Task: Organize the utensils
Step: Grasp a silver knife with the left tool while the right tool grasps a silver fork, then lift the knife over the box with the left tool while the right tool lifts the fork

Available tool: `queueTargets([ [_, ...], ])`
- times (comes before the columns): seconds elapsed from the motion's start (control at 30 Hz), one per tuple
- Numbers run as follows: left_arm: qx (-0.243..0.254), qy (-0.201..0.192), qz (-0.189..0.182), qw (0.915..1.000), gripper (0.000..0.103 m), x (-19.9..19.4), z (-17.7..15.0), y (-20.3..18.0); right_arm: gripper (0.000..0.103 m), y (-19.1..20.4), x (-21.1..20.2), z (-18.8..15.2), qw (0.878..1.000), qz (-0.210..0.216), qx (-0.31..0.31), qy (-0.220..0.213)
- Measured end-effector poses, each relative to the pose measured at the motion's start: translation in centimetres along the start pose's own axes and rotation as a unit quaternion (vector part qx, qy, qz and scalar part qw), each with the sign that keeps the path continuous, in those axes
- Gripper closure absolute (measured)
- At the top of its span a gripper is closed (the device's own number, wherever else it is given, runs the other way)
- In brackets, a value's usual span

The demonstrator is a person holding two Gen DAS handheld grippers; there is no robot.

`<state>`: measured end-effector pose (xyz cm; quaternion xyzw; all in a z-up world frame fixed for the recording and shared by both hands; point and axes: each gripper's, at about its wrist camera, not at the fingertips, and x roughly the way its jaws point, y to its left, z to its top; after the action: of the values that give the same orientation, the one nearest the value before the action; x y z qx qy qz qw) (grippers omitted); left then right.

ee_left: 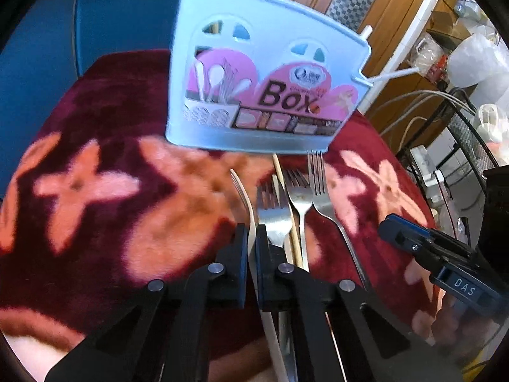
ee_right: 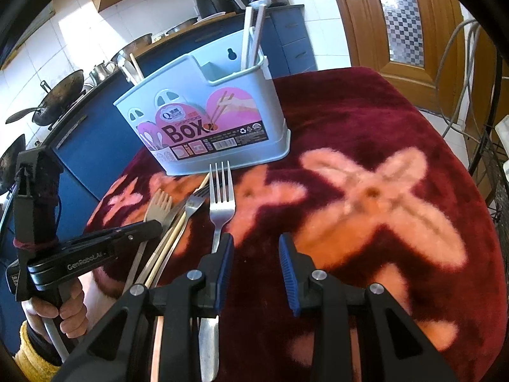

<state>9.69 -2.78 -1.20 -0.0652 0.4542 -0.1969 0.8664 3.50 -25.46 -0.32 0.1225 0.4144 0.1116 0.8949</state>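
Note:
A light blue utensil box (ee_left: 254, 73) labelled "Box" stands on the red flowered cloth; it also shows in the right wrist view (ee_right: 206, 117) with several utensils standing in it. Steel forks (ee_left: 299, 197) and wooden chopsticks (ee_left: 288, 210) lie in front of it. My left gripper (ee_left: 252, 242) is shut on a cream plastic fork (ee_left: 245, 197), seen side-on. My right gripper (ee_right: 256, 261) is open and empty, its left finger beside the handle of a steel fork (ee_right: 221, 203). The left gripper (ee_right: 152, 227) shows at the left of the right wrist view.
The red cloth (ee_right: 366, 165) covers a small table beside blue kitchen cabinets (ee_right: 95, 146) with woks and pots. A wooden door (ee_right: 397, 16) is at the back right. Cables and a wire rack (ee_left: 461, 133) stand at the table's right edge.

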Motion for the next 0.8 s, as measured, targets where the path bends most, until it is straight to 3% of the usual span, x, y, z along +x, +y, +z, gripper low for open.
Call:
queueTargets([
  [0.3, -0.014, -0.044, 0.054, 0.9975, 0.100, -2.4, 0.4, 2.1, 0.066, 1.0, 2.3, 1.8, 0.999, 0.025, -0.030, 0.025],
  [0.53, -0.010, -0.062, 0.065, 0.9959, 0.100, -3.4, 0.5, 2.8, 0.065, 1.5, 5.0, 3.0, 0.997, 0.024, -0.060, 0.047],
  [0.8, -0.014, -0.065, 0.052, 0.9964, 0.100, -3.4, 0.6, 3.1, 0.064, 1.8, 7.0, 4.2, 0.993, 0.057, -0.075, 0.064],
])
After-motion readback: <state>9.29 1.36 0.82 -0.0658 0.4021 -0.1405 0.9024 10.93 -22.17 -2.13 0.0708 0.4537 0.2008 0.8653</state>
